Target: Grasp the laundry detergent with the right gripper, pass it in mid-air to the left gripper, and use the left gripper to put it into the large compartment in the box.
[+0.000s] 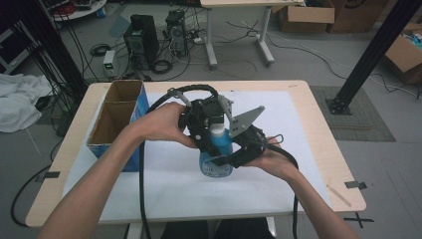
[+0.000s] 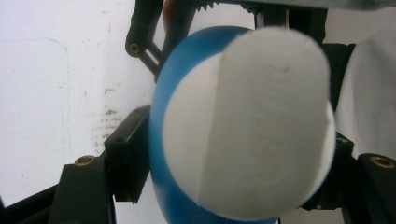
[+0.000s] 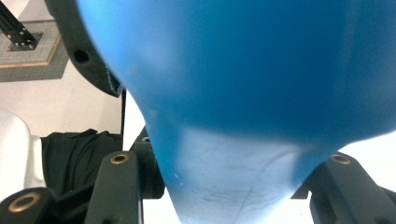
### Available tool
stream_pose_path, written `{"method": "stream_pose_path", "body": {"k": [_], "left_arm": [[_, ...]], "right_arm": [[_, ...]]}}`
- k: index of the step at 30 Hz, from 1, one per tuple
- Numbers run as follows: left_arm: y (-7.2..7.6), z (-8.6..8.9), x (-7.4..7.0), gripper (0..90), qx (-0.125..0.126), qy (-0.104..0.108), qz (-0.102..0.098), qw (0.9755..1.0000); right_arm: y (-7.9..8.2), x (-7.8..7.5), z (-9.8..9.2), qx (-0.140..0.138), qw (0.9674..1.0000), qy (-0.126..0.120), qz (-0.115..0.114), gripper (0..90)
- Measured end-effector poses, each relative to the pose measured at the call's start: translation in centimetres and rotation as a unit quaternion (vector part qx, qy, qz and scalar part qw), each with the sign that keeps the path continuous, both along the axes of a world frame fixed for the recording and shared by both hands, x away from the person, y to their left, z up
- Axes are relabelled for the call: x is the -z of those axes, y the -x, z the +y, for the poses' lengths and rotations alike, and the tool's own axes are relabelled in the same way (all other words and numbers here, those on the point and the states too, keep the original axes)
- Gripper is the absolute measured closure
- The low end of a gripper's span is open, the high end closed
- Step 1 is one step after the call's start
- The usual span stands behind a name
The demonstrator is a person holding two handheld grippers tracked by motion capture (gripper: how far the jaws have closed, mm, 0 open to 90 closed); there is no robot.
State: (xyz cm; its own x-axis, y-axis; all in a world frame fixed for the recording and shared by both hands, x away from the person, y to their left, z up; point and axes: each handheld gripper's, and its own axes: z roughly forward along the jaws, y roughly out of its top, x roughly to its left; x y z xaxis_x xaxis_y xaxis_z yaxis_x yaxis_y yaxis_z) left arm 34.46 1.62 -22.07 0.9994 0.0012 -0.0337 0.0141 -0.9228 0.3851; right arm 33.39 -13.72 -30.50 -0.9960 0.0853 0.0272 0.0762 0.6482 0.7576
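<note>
A person is holding a blue plastic bottle (image 1: pixel 217 158) upright just above the white sheet (image 1: pixel 164 184) that is covering the wooden table (image 1: pixel 318 129), slightly right of the table's middle and toward the near edge. The right gripper (image 1: pixel 230 160) is coming in from the right and is clamping the bottle's lower body; in the right gripper view its two black jaws are sitting tight against the blue wall (image 3: pixel 243 93) on both sides, closed on it. The left gripper (image 1: pixel 215 130) is reaching in from the left and above, and its jaws are standing around the bottle's white cap (image 1: pixel 217 129). In the left gripper view the cap (image 2: pixel 252 126) is looming large between the ribbed pads (image 2: pixel 126 154), which are lying right beside it; whether they are actually pressing on it I cannot tell. The person's left hand (image 1: pixel 161 122) is wrapping the left gripper's body, and the right hand (image 1: pixel 271 162) is cupping the right gripper from below. An open blue cardboard box (image 1: pixel 117 117) with a divider is standing on the left part of the table, well apart from the bottle.
</note>
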Motion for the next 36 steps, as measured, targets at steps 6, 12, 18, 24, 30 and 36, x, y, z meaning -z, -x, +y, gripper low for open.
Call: {"method": "stream_pose_path", "body": {"k": [6,12,18,24,30,36], "left_arm": [[-0.06,-0.10,0.06,31.4,0.005,-0.004,-0.002,1.0000],[-0.07,-0.22,0.08,35.8,0.008,-0.005,-0.001,1.0000],[0.05,-0.34,0.13,37.0,0.008,-0.002,-0.001,1.0000],[0.16,-0.35,0.08,37.4,0.012,-0.003,-0.007,0.9999],[0.28,-0.34,0.03,37.8,0.016,-0.001,-0.015,0.9998],[0.62,-0.51,0.14,38.3,0.018,-0.010,-0.027,0.9994]], "right_arm": [[0.01,0.04,0.03,0.000,1.0000,-0.001,0.000,46.8],[0.05,0.10,-0.01,-0.001,1.0000,-0.001,0.001,46.8],[0.07,0.15,-0.09,-0.001,1.0000,-0.002,-0.001,46.8],[0.11,0.14,-0.11,-0.001,1.0000,-0.004,0.000,46.8],[0.14,0.09,-0.14,-0.001,1.0000,-0.004,0.000,46.9],[0.23,0.22,-0.09,-0.002,1.0000,0.000,-0.007,46.4]]}}
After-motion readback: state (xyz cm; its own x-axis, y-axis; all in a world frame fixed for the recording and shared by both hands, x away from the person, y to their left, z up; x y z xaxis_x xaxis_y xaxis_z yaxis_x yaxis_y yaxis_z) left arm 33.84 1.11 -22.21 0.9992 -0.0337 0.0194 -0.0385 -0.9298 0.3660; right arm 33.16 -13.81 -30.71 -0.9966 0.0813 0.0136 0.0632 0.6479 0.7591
